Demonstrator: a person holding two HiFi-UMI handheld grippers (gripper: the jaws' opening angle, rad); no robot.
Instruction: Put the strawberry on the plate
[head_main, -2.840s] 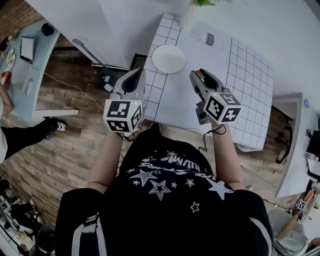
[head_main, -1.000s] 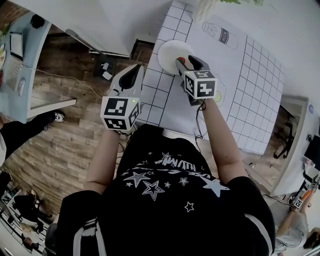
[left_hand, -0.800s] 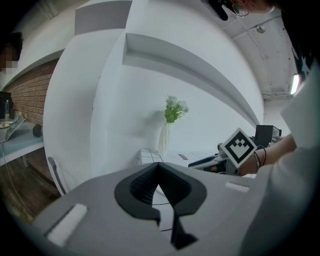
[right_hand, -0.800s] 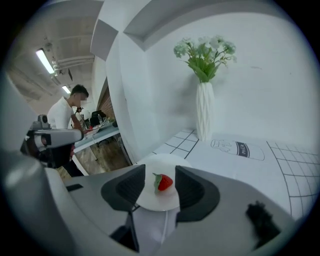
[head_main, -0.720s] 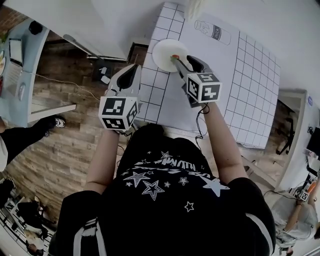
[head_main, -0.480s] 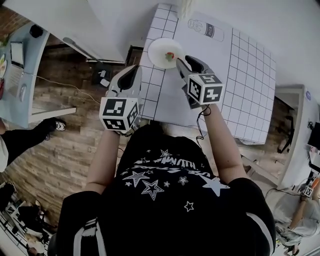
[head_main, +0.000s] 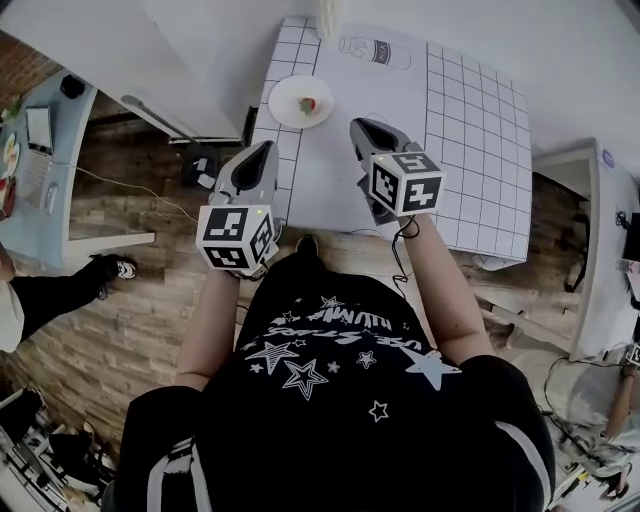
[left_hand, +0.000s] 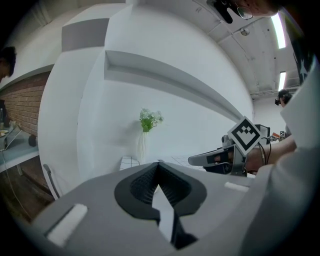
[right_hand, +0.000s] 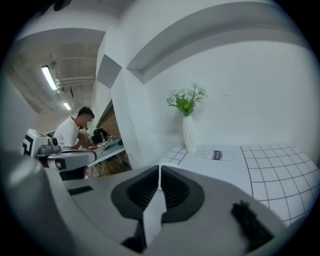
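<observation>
Red strawberry (head_main: 307, 104) lies on the plate (head_main: 283, 99) at upper centre, so neither tool is needed there: right gripper (head_main: 357, 127) with jaws closing on nothing, left gripper (head_main: 266, 150) clenched empty.

Location type: a lab or test studio, not a home.

Head view: a white table (head_main: 480, 130) with a grid-marked top stands at 12 o'clock. White partition panels (head_main: 150, 50) are at 11 o'clock. A plank floor (head_main: 120, 300) with a loose cable (head_main: 135, 172) is at 9 o'clock, and a desk (head_main: 50, 190) with devices at 10 o'clock.

Right gripper view: strip lights (right_hand: 50, 77) on a bare ceiling are at 10 o'clock. A person (right_hand: 70, 134) works at a cluttered bench (right_hand: 107, 147) at 9 o'clock, beside a brick wall (right_hand: 107, 125).
</observation>
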